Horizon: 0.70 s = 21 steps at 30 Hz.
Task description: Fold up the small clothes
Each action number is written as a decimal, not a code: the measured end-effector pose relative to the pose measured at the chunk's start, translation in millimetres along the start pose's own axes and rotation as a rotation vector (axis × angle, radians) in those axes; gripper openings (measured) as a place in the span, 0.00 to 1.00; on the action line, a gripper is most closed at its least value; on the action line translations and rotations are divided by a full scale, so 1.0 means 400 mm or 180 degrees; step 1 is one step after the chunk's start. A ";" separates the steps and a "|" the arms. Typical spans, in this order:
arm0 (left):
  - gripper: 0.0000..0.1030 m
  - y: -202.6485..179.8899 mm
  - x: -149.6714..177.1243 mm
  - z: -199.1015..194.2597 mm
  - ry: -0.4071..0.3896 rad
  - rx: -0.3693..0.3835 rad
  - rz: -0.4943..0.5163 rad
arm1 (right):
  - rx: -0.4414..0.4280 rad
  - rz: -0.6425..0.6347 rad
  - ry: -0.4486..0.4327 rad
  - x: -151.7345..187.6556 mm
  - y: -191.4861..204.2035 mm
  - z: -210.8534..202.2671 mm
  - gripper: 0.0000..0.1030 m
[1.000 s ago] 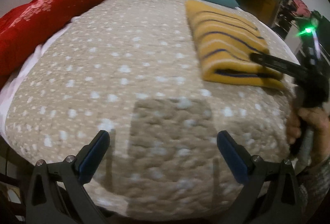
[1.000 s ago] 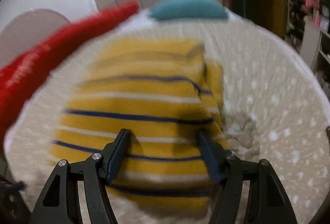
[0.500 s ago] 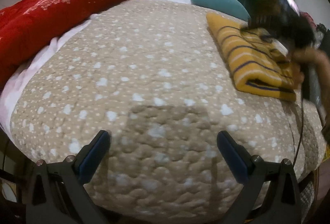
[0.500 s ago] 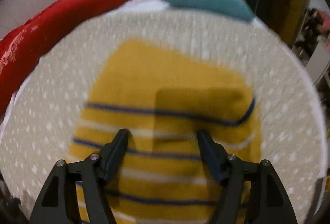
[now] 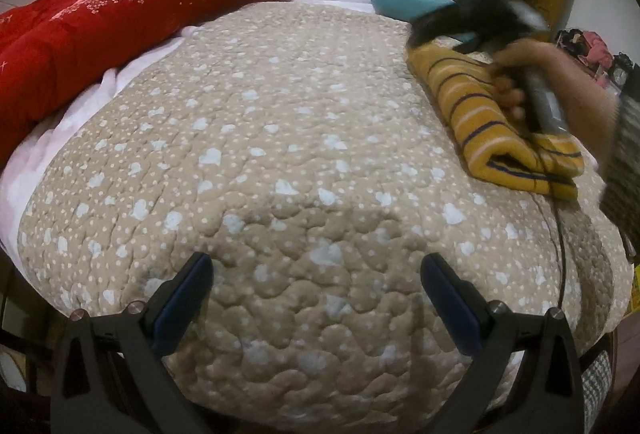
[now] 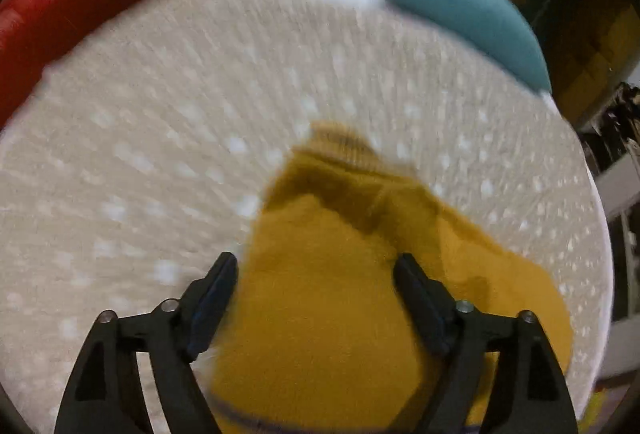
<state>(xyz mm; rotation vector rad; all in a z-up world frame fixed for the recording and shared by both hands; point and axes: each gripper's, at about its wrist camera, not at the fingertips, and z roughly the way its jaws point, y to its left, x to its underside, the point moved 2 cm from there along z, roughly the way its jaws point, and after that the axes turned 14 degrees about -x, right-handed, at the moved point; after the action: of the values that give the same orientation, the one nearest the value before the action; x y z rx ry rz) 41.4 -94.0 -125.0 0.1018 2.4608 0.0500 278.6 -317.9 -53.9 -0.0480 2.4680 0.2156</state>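
Observation:
A folded yellow garment with navy and white stripes [image 5: 476, 114] lies on the right side of the bed. In the right wrist view the garment [image 6: 320, 294] fills the lower middle, blurred. My right gripper [image 6: 316, 274] is open, its jaws spread over the garment's far end, close above it. In the left wrist view the right gripper [image 5: 436, 26] shows blurred over the garment's far part, with the hand behind it. My left gripper [image 5: 316, 290] is open and empty above the near edge of the quilt, well left of the garment.
A beige quilt with white dots [image 5: 260, 138] covers the bed. A red blanket [image 5: 120, 10] lies along the left edge. A teal pillow [image 5: 404, 0] sits at the head. A black cable [image 5: 560, 234] runs across the quilt at right.
My right gripper has moved forward along the garment toward its far end. The left gripper has stayed open, its view shifting slightly left.

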 end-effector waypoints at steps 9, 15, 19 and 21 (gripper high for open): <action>1.00 -0.033 -0.061 -0.028 0.0002 -0.0023 0.0041 | 0.0236 0.0633 -0.0305 0.223 -0.209 -0.140 0.81; 1.00 -0.167 -0.190 -0.068 -0.0254 0.0039 0.0431 | -0.0085 0.0974 -0.0853 0.306 -0.259 -0.290 0.83; 1.00 -0.295 -0.268 -0.037 -0.0260 0.0207 0.0618 | 0.0035 0.0892 -0.1054 0.395 -0.270 -0.370 0.83; 1.00 -0.370 -0.318 0.006 -0.0203 0.0303 0.0694 | 0.0135 0.0892 -0.1159 0.451 -0.283 -0.396 0.83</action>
<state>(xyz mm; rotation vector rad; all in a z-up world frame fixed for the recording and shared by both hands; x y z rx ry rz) 132.5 -252.3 -56.6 0.4069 2.3787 0.0240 49.7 -452.7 -58.7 0.3289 2.1074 0.2660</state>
